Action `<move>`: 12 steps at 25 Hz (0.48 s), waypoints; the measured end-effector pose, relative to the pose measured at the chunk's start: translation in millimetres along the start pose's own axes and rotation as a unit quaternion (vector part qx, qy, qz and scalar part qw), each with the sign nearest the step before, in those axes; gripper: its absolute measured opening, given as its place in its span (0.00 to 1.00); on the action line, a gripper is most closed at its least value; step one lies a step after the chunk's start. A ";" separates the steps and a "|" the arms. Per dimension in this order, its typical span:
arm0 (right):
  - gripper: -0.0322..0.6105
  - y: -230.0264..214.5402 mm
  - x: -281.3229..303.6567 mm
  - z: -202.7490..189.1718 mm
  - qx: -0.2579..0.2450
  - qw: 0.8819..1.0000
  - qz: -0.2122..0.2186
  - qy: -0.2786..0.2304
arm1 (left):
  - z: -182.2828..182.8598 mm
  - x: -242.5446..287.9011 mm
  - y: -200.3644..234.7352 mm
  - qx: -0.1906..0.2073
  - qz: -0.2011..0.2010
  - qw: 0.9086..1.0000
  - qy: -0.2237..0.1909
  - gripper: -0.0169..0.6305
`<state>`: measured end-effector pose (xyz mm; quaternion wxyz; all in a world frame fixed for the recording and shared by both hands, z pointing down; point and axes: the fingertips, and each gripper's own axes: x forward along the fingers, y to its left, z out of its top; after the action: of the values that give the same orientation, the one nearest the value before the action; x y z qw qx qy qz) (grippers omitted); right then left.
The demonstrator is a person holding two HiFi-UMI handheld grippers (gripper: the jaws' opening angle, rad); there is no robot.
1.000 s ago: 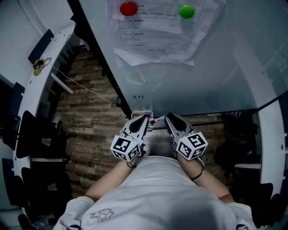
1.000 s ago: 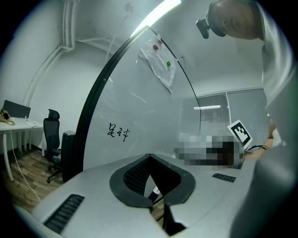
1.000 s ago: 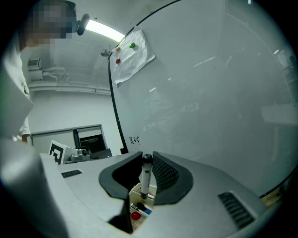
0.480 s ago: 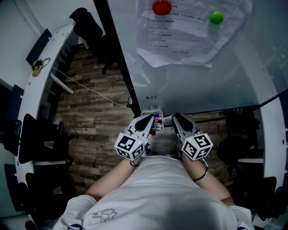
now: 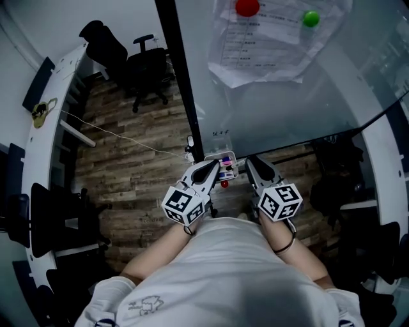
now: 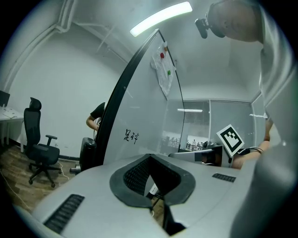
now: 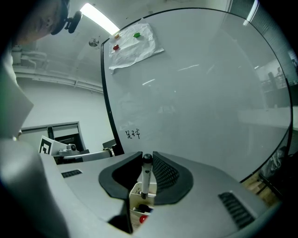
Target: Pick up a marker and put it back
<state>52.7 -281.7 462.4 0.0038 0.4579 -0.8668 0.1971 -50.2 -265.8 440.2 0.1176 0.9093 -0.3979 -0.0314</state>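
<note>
Whiteboard (image 5: 307, 108) blocks straight ahead of both hand-held grippers. The marker box (image 7: 136, 191) sits between left hand-held gripper (image 5: 213, 166) and right hand-held gripper (image 5: 251, 161), at the tip of the marker (image 7: 145, 179) the right one clamps. Floor (image 5: 128, 172) leftward lies open.

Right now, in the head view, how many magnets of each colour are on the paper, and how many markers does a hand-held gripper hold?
Red magnet: 1
Green magnet: 1
Marker between the jaws of the right hand-held gripper: 1
Total: 3
</note>
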 end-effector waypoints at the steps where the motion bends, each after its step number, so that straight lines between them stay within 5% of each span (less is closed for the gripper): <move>1: 0.17 1.7 -0.5 -2.2 0.002 1.000 -0.008 0.000 | -0.6 -2.8 0.0 0.000 -0.007 1.000 0.002 0.04; 12: 0.17 22.5 -0.1 -32.1 0.001 0.998 -0.063 0.000 | -14.2 -26.5 6.5 0.002 -0.054 0.998 0.027 0.04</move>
<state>29.3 -259.2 484.4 0.0158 0.5113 -0.8362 0.1977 -70.7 -248.0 454.6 0.1249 0.9302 -0.3449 -0.0124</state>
